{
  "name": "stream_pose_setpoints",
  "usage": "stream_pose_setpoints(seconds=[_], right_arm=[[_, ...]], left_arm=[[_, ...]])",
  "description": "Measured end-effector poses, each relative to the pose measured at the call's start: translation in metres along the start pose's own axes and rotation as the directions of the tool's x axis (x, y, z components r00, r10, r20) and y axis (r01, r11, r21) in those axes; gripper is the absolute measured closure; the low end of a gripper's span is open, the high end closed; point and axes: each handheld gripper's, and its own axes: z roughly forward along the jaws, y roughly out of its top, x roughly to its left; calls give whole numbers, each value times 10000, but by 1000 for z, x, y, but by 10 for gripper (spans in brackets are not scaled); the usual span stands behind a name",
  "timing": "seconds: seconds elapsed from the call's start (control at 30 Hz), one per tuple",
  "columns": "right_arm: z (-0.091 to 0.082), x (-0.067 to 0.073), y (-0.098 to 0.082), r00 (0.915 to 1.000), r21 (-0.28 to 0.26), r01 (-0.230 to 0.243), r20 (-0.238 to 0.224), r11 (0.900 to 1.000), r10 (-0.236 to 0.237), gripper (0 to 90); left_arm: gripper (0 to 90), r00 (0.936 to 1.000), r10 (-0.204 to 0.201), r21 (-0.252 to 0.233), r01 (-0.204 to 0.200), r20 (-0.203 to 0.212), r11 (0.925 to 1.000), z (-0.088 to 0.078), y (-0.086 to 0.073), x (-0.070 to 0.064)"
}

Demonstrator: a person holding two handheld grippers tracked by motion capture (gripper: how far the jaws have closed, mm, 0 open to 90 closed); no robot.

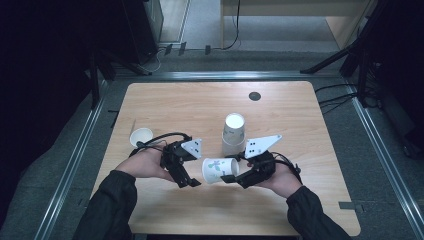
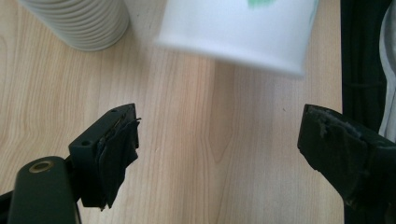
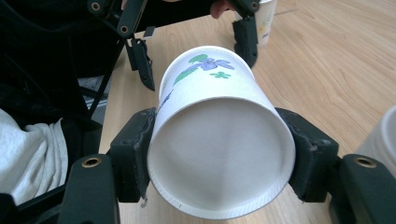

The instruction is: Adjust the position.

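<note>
right gripper point(image 1: 231, 177) sits near the table's front edge, jaws clamped on either side of a flowered paper cup point(image 1: 220, 170), and in the right gripper view that cup point(image 3: 219, 135) lies on its side, held by its base end with its recessed white bottom facing the camera, purple and green print on top. the left gripper point(image 1: 192, 183) is just beside the cup's mouth, jaws spread wide with nothing between them; the left gripper view shows bare wood between the two black pads and the cup's rim point(image 2: 233, 35) hanging just ahead, blurred. a step farther in, a stack of upright white cups point(image 1: 233, 134) stands near mid-table, its top cup looking empty. off to the left, a small cup point(image 1: 141, 136) sits alone near the table's left edge, inside white. beyond that the wooden table point(image 1: 200, 100) runs open to the far edge, with a dark round disc point(image 1: 254, 96) near the far right.
</note>
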Motion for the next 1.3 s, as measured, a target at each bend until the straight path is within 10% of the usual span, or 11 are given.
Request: stream_pose_setpoints(seconds=[0.3, 0.77, 1.3], right_arm=[[-14, -3, -1, 9998, -423, -166, 66, 9990, 169, 346], [-18, -8, 5, 9992, -1030, -293, -289, 9943, 264, 345], [-17, -8, 11, 9950, -1573, -390, -972, 9868, 239, 346]], left_arm=[[133, 9975, -677, -1041, 694, 204, 9921, -4, -19, 6], [126, 9882, -1486, -2441, 1534, 383, 9575, 1, -21, -3], [104, 9802, -1532, -4000, 1912, 1252, 8964, 3, -17, -6]])
